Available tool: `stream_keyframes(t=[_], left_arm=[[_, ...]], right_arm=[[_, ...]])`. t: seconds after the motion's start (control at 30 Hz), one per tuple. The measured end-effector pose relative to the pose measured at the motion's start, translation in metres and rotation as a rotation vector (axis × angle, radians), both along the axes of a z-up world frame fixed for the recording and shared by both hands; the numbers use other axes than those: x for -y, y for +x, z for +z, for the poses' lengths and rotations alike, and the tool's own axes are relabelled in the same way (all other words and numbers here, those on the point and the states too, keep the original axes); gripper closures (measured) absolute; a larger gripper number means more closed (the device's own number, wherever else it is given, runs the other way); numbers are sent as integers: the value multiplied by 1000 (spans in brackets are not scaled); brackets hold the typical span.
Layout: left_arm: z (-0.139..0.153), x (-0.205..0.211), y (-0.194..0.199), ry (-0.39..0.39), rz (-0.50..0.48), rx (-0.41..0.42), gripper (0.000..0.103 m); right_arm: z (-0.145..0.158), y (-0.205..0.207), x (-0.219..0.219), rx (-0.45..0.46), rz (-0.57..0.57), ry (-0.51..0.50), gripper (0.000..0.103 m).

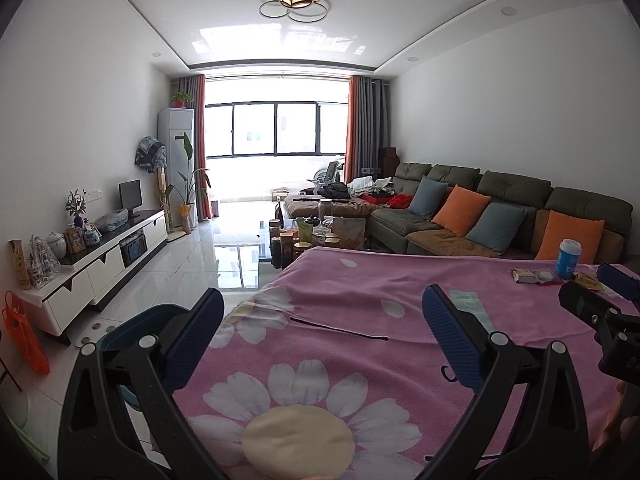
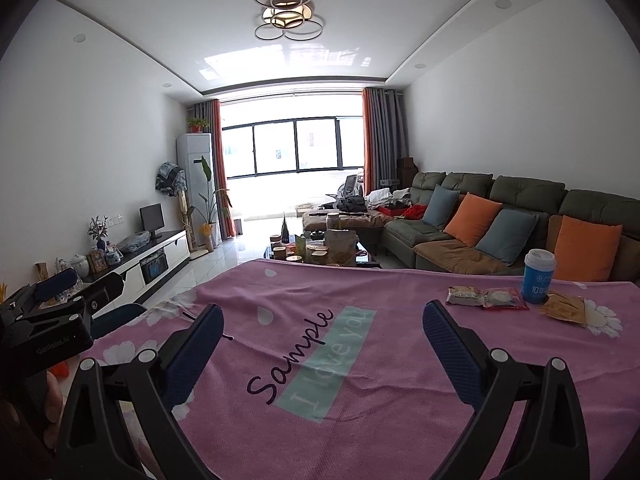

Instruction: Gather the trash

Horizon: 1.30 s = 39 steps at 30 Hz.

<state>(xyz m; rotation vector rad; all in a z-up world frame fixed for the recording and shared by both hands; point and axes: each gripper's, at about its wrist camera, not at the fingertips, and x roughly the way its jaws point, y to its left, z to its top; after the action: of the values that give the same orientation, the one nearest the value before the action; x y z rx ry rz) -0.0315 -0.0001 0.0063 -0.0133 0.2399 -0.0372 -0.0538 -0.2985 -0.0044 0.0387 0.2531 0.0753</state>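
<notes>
Daylight floods in from the big window (image 1: 276, 128) at the far end, blown out to near white, with a bright patch mirrored on the glossy ceiling (image 1: 276, 40) and glare on the floor tiles (image 1: 224, 248). Both fisheye views bend the walls and darken at the corners. Near objects look soft, and shadows are faint.

1. The pink cloth (image 2: 360, 380) on the desk carries "Sample" in dark script at 6 o'clock.
2. Its teal band (image 2: 332, 364) reads "I love you".
3. The blue cup (image 2: 538, 282) at 3 o'clock shows "10"; the rest is unreadable.
</notes>
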Motion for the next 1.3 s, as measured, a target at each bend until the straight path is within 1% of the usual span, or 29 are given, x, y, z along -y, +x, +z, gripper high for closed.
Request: stream_keyframes(t=[0.53, 1.3], left_arm=[[0, 7, -5, 15, 1, 26, 5], [-3, 8, -5, 7, 12, 34, 5]], right_arm=[[2, -3, 6, 10, -24, 6, 7], [2, -3, 7, 10, -25, 9, 7]])
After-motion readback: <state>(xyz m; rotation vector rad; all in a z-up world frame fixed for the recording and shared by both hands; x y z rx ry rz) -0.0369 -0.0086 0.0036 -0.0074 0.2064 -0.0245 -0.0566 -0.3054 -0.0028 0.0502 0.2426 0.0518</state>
